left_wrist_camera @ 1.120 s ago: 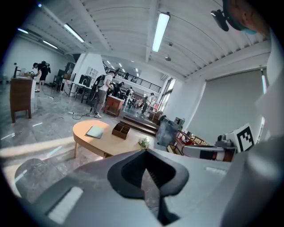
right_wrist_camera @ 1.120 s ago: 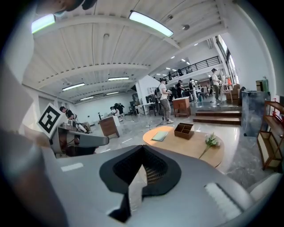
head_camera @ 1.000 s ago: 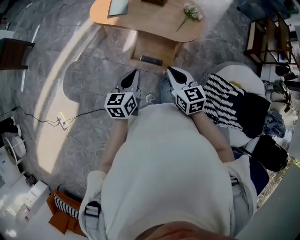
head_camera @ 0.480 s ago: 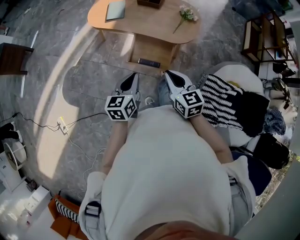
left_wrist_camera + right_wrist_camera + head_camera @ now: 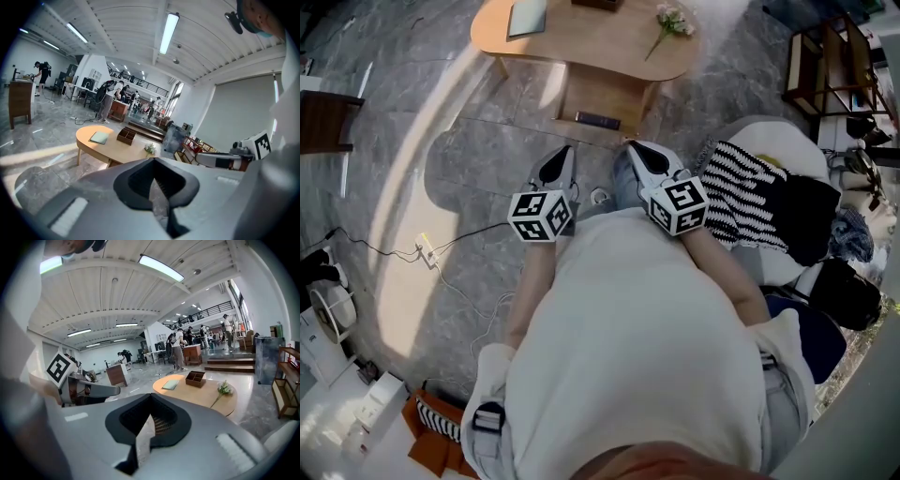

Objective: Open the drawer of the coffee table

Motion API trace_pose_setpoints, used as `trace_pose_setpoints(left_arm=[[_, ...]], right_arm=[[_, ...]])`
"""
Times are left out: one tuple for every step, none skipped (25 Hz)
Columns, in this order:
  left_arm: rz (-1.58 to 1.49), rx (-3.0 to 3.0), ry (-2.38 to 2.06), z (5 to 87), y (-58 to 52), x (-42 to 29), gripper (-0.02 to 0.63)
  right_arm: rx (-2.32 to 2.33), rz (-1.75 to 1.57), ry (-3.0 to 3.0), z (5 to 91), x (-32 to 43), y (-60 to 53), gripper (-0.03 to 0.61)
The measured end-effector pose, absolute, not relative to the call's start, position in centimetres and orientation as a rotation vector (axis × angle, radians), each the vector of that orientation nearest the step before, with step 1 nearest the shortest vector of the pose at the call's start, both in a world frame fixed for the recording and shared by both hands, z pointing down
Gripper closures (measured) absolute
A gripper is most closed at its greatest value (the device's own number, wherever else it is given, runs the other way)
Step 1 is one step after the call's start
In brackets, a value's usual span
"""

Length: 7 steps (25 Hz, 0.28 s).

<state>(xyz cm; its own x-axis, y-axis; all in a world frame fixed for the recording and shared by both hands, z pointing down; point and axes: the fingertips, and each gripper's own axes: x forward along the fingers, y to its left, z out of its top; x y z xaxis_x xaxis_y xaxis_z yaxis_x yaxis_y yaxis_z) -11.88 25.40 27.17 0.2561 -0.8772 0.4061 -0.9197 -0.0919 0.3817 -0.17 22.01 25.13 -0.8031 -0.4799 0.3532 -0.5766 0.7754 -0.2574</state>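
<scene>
Desk (image 5: 591, 47), one, carries one green book (image 5: 528, 16), one divided tray (image 5: 197, 378) and one flower sprig (image 5: 670, 19); left gripper (image 5: 564, 152) and right gripper (image 5: 636, 148), apart from it, both have fingers closed, empty.

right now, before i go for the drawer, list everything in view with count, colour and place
coffee table: one, light wood, ahead of the person
flat pad: one, grey-green, on the tabletop's left part
divided box: one, dark brown, at the tabletop's far edge
flower sprig: one, white, on the tabletop's right part
slim dark thing: one, black, under the tabletop
striped cloth: one, black and white, on the pale seat at the person's right
power strip: one, white, on the grey floor at the left
left claw: one, grey and black, shut, empty
right claw: one, grey and black, shut, empty
</scene>
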Motion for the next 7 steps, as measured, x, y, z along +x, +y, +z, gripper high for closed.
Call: trace_pose_setpoints(left_arm=[[0.098,1.971,-1.621,27.19,25.34,-11.88,0.614],[0.097,1.973,-1.617,27.2,25.28,-11.86,0.614],[0.097,1.975,-1.613,27.2,25.22,-11.86,0.614],[0.097,1.977,-1.608,27.2,25.15,-11.87,0.614],[0.097,1.979,-1.604,27.19,25.08,-11.9,0.614],[0.096,1.982,-1.601,27.18,24.99,-11.94,0.614],[0.095,1.984,-1.598,27.16,24.91,-11.99,0.614]], right_arm=[[0.821,0.518,-2.7,25.16,-0.22,21.98,0.578],[0.821,0.517,-2.7,25.17,-0.27,21.95,0.578],[0.822,0.516,-2.699,25.17,-0.34,21.91,0.58],[0.822,0.516,-2.698,25.17,-0.42,21.87,0.579],[0.823,0.516,-2.697,25.2,-0.49,21.82,0.578],[0.824,0.516,-2.696,25.24,-0.57,21.76,0.578],[0.824,0.516,-2.694,25.29,-0.64,21.71,0.579]])
